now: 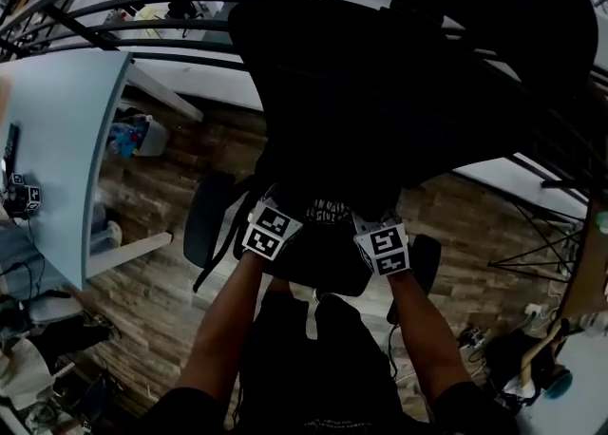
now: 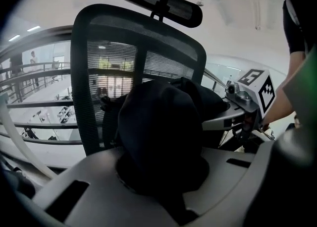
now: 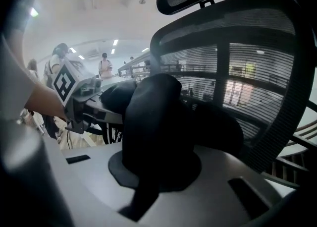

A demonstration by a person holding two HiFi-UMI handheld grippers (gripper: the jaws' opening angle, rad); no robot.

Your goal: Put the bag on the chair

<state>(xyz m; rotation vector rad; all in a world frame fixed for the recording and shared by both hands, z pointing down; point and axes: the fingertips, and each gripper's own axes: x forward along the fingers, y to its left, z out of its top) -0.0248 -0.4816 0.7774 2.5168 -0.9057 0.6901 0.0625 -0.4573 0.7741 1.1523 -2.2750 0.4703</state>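
Note:
A black bag [image 1: 328, 191] hangs between my two grippers, just over the seat [image 1: 323, 267] of a black mesh office chair [image 1: 399, 63]. My left gripper [image 1: 278, 201] is shut on a fold of the bag's fabric [image 2: 163, 122], which bulges up out of its jaws [image 2: 163, 181]. Black bag fabric [image 3: 158, 117] also fills my right gripper [image 1: 369, 213], which is shut on it [image 3: 153, 176]. Behind the bag stand the chair's backrest [image 2: 114, 67] and headrest [image 2: 161, 0]. Each gripper shows in the other's view: the right gripper [image 2: 247, 102], the left gripper [image 3: 79, 89].
A white desk [image 1: 57, 139] stands at the left, with a bin [image 1: 138, 134] beside it on the wood floor. Dark railings [image 1: 142, 6] run behind the chair. Another white table [image 1: 518, 181] is at the right. The chair's armrest [image 1: 207, 215] juts out left. People [image 3: 104, 65] stand far off.

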